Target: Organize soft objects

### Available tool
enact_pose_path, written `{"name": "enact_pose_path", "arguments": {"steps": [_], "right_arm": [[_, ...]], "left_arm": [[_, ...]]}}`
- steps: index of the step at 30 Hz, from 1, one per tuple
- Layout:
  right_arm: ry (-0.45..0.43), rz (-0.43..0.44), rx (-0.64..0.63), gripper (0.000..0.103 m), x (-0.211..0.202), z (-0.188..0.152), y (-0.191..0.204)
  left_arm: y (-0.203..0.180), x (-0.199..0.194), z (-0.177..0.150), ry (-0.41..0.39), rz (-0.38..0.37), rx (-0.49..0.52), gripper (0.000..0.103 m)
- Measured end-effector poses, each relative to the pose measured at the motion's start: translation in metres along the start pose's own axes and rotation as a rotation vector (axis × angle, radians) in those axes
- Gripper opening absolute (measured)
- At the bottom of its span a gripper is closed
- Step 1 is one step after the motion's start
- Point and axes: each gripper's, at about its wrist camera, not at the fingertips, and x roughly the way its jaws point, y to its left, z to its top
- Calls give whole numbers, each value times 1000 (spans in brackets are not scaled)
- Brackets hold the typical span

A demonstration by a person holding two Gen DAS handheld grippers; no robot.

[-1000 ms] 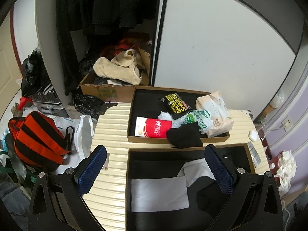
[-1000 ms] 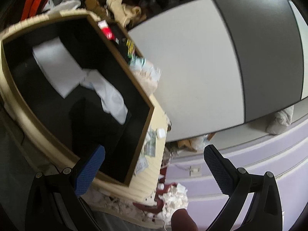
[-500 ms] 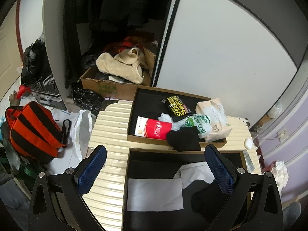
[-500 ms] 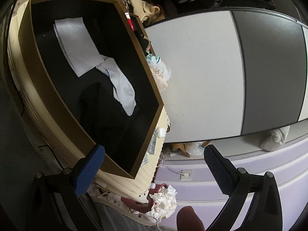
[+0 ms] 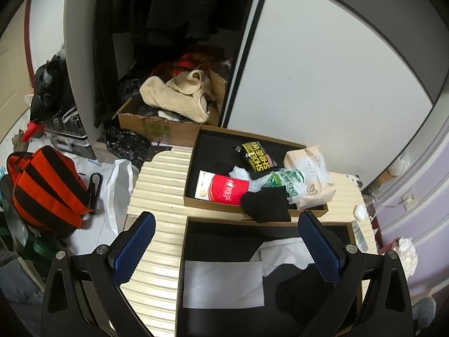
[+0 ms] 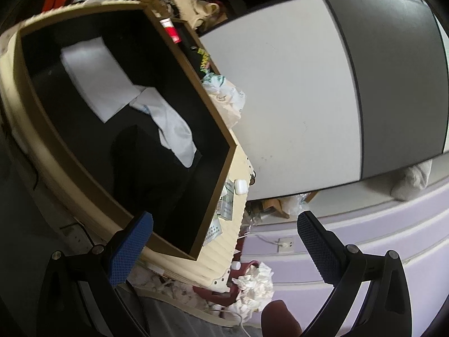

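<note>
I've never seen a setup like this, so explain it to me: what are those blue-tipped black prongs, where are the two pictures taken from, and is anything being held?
There is no robot: a person carries two handheld grippers, each with a fisheye camera looking along its two blue-padded fingers. One picture is from the left gripper, the other from the right gripper. Both are open and hold nothing. Below sits a cream ribbed suitcase bearing two black-lined cardboard trays. The near tray holds a flat white cloth, a crumpled white cloth and a black cloth. The far tray holds a red and white packet, a black and yellow packet and plastic bags.
</note>
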Motion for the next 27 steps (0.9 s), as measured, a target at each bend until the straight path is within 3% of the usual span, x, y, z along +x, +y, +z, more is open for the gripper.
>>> {"name": "enact_pose_path", "arguments": {"steps": [5,10,15,27], "right_arm": [[-58,-24,-14,102,-12,7,7],[-12,-3,-84,102,-3,-7,19],[-8,-46,-134,102,2,-8,27],[11,-16,-91,102,4,-6,17]], "left_arm": [[2,-1,-1,-1,5,5,101],[4,2,1,10,-18,-23,101],[4,-2,1,-2,-11,-15,101],[7,0,1,0,-12,-23,101]]}}
